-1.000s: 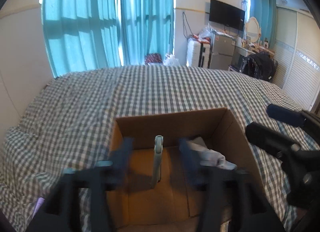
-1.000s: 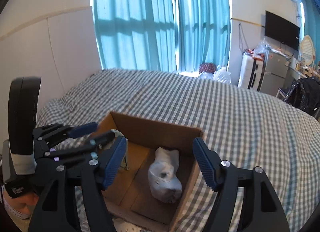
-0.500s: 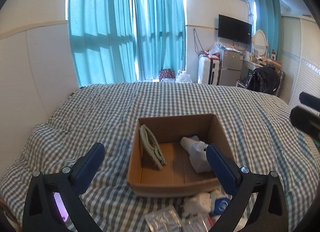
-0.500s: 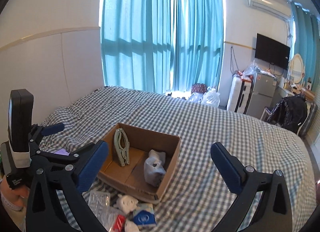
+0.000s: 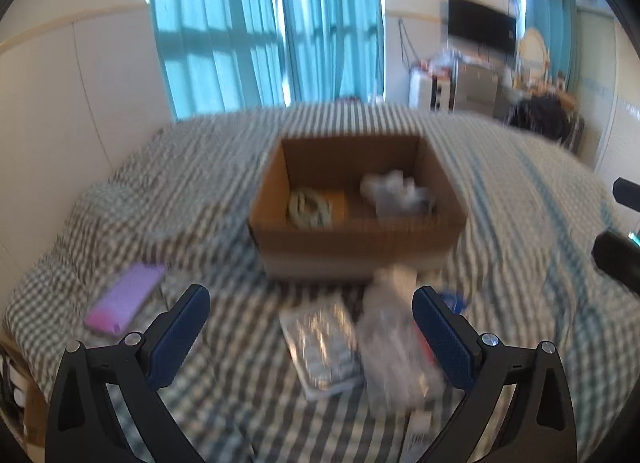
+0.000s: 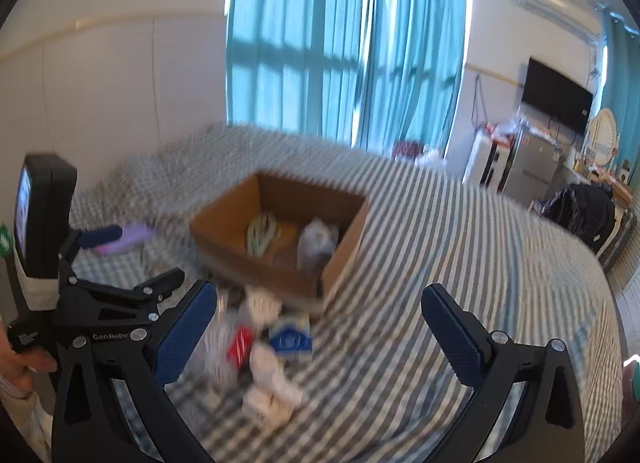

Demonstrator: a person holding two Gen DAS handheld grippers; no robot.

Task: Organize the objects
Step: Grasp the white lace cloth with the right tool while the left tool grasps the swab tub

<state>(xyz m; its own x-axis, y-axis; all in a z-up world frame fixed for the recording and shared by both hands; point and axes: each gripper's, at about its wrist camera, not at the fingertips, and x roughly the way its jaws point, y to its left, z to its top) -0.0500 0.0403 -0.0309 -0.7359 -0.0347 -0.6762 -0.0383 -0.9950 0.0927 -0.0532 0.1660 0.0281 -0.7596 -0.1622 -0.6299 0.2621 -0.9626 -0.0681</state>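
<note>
An open cardboard box point(image 5: 352, 251) point(image 6: 256, 267) sits on the checked bed. Inside it lie a pale green clip point(image 5: 310, 209) point(image 6: 262, 235) and a white wrapped bundle point(image 5: 394, 193) point(image 6: 316, 243). In front of the box is a blurred pile of small packets point(image 5: 320, 343) point(image 6: 260, 347), among them a blue one point(image 6: 290, 339) and a red one point(image 6: 240, 345). My left gripper point(image 5: 311, 295) point(image 6: 148, 253) hangs open and empty over the pile. To the right of the pile, my right gripper point(image 6: 319, 295) is open and empty too.
A purple flat item point(image 5: 124, 297) point(image 6: 128, 237) lies on the bed left of the box. A hand point(image 6: 24, 363) holds the left gripper's handle. The checked bedspread point(image 6: 460, 247) spreads out on the right, with curtains, a TV and furniture beyond.
Both grippers have drawn back from the box and their jaws have spread wide. The clip and the white bundle stay in the box. The packets in front of the box have come into view.
</note>
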